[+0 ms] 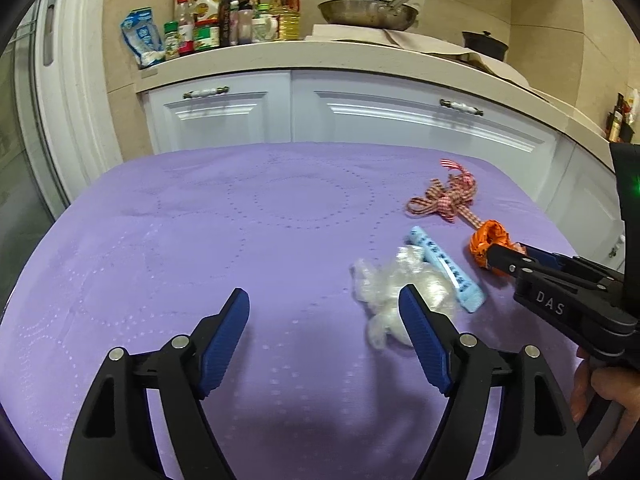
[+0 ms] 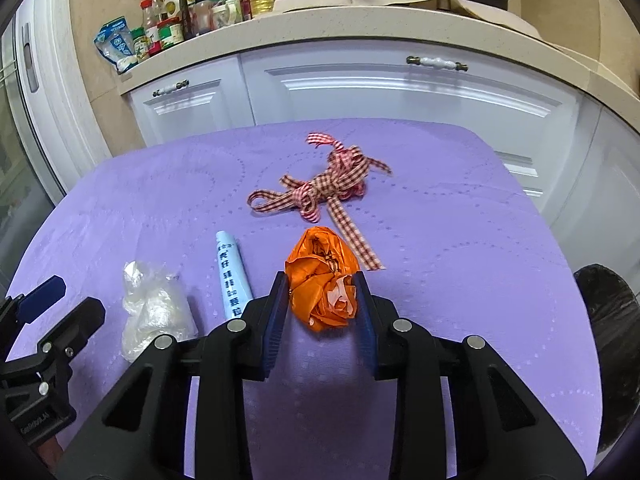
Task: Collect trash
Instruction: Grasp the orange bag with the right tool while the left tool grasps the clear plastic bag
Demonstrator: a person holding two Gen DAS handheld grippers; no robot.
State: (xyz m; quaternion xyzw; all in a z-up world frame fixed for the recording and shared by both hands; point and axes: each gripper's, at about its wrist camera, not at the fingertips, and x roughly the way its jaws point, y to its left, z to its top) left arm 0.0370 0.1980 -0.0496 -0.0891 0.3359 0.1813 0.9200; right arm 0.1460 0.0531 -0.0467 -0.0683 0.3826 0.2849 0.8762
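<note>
On the purple tablecloth (image 1: pixel 240 240) lie a crumpled orange plastic bag (image 2: pixel 322 280), a light blue tube (image 2: pixel 232 276), a clear plastic wad (image 2: pixel 154 304) and a red checked ribbon (image 2: pixel 324 188). My right gripper (image 2: pixel 322 284) is shut on the orange bag, its fingers pressing both sides; it also shows in the left wrist view (image 1: pixel 498 256). My left gripper (image 1: pixel 324 304) is open and empty, its right finger just in front of the clear wad (image 1: pixel 400 284). The blue tube (image 1: pixel 448 268) lies beside the wad, the ribbon (image 1: pixel 444 196) farther back.
A dark bin (image 2: pixel 608 320) stands at the table's right edge. White cabinets (image 1: pixel 360 112) and a counter with bottles (image 1: pixel 224 20), a pan (image 1: pixel 368 10) and a black pot (image 1: pixel 484 42) stand behind the table.
</note>
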